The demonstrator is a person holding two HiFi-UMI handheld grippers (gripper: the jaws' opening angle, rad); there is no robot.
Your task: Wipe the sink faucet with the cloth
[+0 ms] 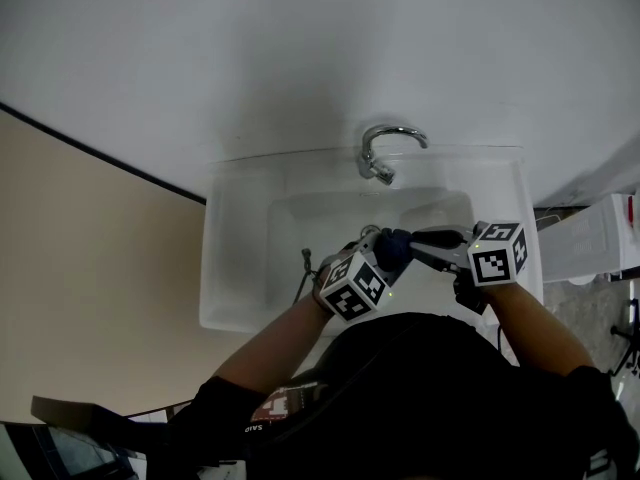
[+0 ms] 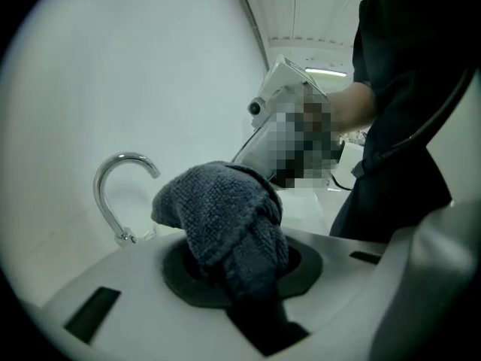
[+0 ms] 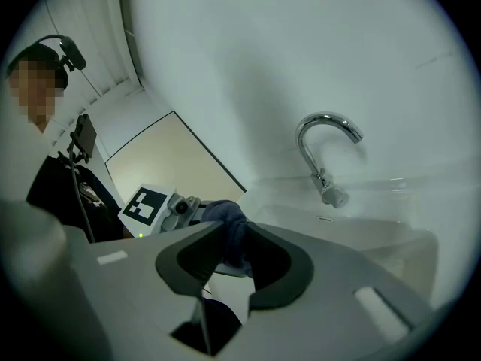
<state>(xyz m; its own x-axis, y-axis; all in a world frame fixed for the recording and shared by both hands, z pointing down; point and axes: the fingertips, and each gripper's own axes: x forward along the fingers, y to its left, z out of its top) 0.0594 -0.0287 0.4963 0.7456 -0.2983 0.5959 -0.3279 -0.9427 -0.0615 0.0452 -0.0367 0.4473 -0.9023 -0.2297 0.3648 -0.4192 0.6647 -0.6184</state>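
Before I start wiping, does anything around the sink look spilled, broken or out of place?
Nothing stands out. The faucet stands upright at the back edge of the sink, no spill or damage shows, and the cloth is bunched between the left gripper and right gripper.

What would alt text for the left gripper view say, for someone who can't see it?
A dark blue-grey cloth is bunched in the left gripper, whose jaws are shut on it. Behind it, at left, stands a curved chrome faucet.
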